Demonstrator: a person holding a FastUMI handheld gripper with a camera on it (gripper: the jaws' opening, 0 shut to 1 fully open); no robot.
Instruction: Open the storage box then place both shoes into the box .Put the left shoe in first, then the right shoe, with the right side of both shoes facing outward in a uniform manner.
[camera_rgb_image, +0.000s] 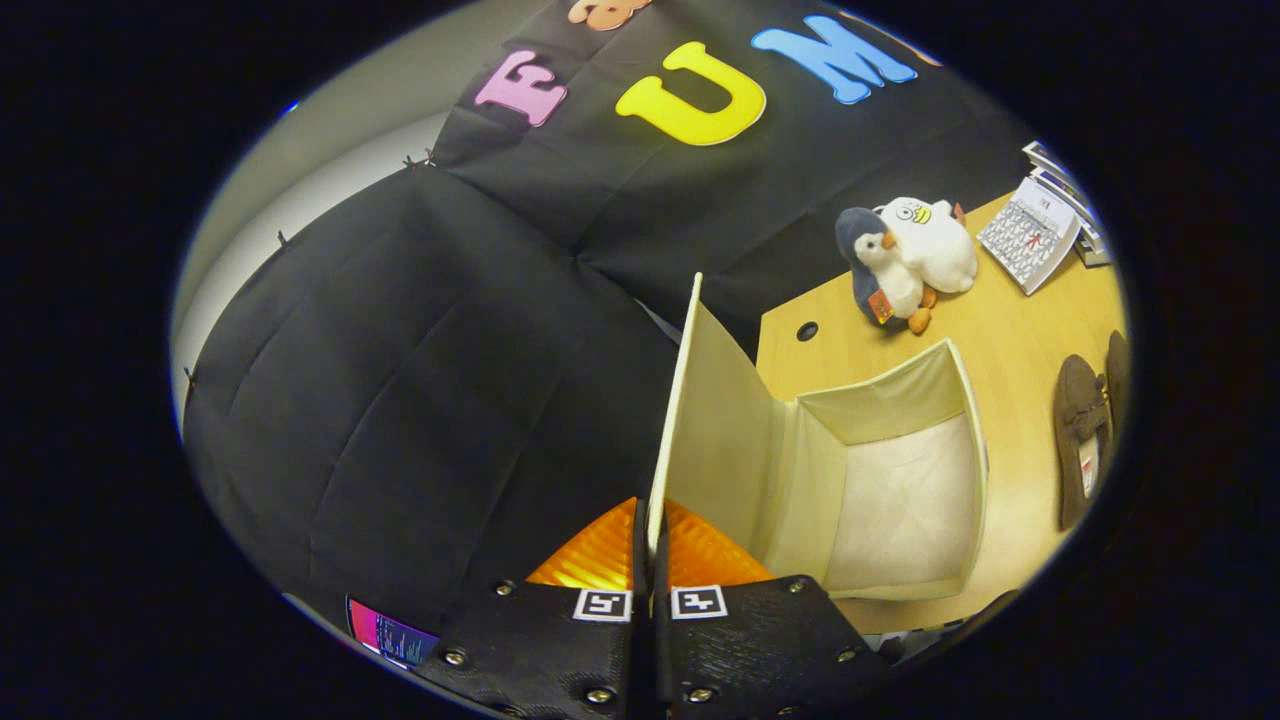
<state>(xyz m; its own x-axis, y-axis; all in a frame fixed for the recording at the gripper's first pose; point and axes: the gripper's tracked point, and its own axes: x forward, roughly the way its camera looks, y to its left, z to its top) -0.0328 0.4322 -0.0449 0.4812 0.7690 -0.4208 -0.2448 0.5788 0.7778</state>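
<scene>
Two orange fingers of the tool pinch the cream lid by its edge, holding it swung upright so the storage box gapes open on the counter, brown shoes waiting just beside it.

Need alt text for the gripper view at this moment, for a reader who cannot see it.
The gripper is shut on the cream lid of the storage box, holding it swung up and open over an empty inside. Beyond the box on the wooden table lie two brown shoes, two plush toys and a calendar.
</scene>
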